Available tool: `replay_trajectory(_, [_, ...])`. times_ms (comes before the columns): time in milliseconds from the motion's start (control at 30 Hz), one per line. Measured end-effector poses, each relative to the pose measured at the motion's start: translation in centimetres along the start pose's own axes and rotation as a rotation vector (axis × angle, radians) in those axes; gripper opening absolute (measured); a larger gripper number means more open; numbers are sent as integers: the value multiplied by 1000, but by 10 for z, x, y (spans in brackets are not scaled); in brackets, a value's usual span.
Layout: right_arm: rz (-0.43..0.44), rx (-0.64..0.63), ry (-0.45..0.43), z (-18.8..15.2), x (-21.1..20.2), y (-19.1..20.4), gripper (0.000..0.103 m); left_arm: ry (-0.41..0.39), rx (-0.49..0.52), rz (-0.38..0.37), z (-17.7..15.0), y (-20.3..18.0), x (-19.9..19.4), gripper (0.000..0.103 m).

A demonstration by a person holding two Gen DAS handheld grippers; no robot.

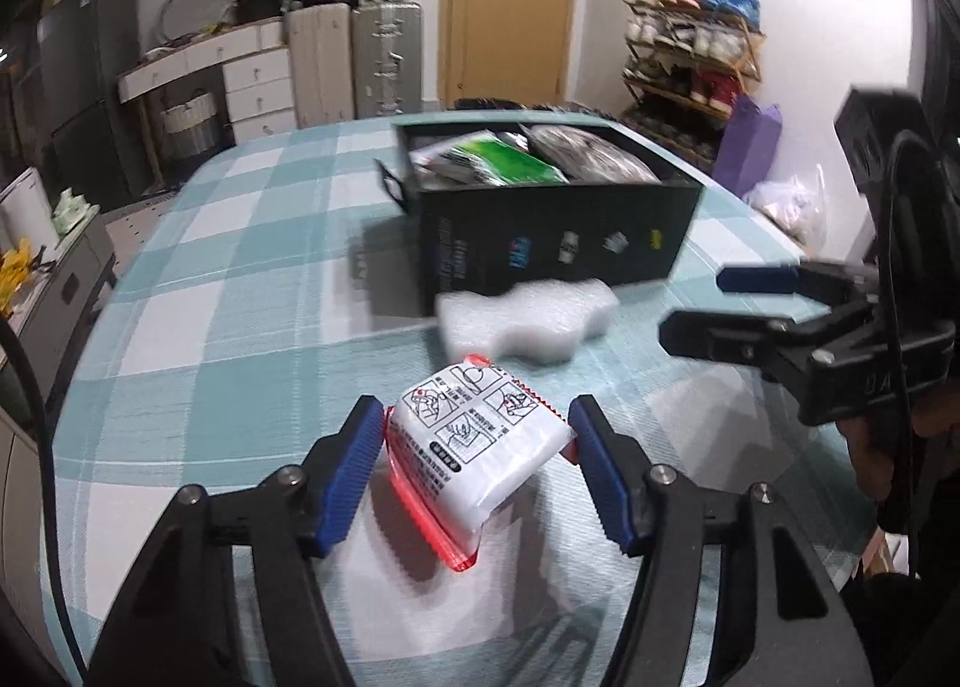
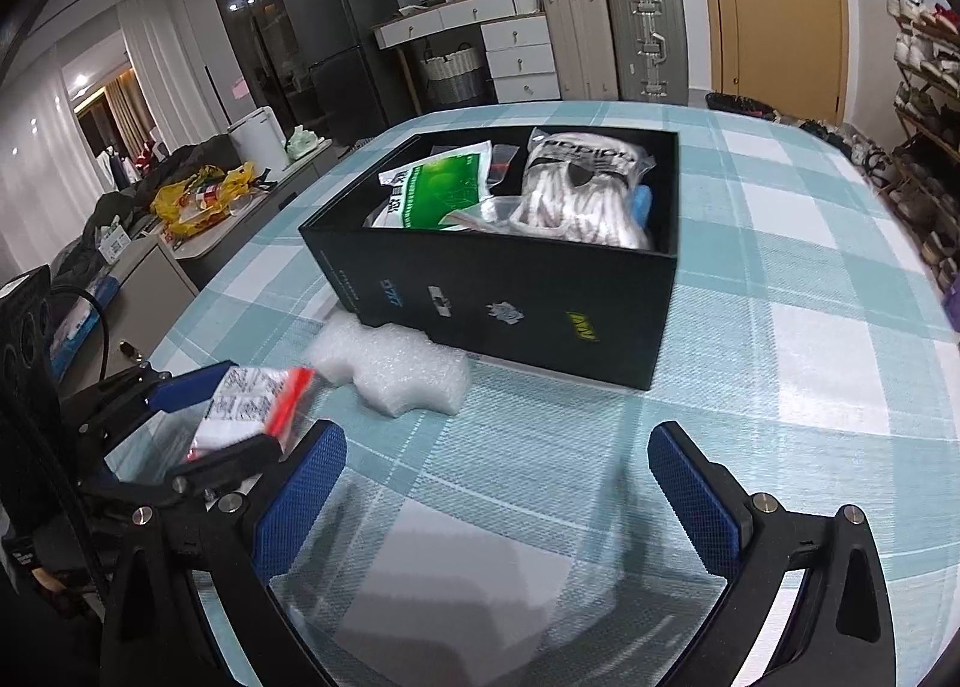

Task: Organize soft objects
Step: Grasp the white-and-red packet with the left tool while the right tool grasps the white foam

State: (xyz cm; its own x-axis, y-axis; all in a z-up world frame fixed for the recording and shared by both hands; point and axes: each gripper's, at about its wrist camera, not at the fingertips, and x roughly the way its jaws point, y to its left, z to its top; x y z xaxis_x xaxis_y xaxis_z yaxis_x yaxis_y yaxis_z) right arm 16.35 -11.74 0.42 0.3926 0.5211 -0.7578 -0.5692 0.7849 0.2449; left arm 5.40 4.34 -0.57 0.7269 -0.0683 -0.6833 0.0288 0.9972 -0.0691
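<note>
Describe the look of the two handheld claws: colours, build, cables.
Both claws are black plastic linkages with silver pivot bolts. The left claw has ribbed blue fingers; the right claw has blue cross-hatched pads. Seen from the left wrist, the right claw's body carries a black cable.

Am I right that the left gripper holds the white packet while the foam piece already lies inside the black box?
Not quite. The foam piece lies on the tablecloth in front of the black box, not inside it, as the right wrist view shows. The left gripper does hold the white packet.
</note>
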Motion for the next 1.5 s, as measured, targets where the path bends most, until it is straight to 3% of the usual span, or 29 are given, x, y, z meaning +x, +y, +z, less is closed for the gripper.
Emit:
replay_trajectory(233, [19, -42, 59, 1, 16, 19, 103, -25, -61, 40, 1, 24, -4, 63])
replay_trajectory(500, [24, -107, 148, 9, 42, 38, 103, -29, -72, 29, -2, 28, -2, 63])
replay_trajectory(833, [-1, -118, 148, 19, 61, 43, 103, -33, -111, 18, -4, 35, -3, 63])
replay_trajectory(1033, [-80, -170, 131, 20, 72, 52, 101, -32, -120, 12, -4, 38, -3, 63])
replay_trajectory(1233, [-108, -186, 125, 23, 75, 60, 85, -28, -120, 9, -4, 38, -1, 63])
replay_trajectory(1467, [-106, -170, 108, 24, 71, 58, 55, -25, -120, 10, -4, 38, 0, 63])
replay_trajectory(1500, [-103, -163, 106, 24, 70, 57, 55, -24, -120, 10, -4, 38, 0, 63])
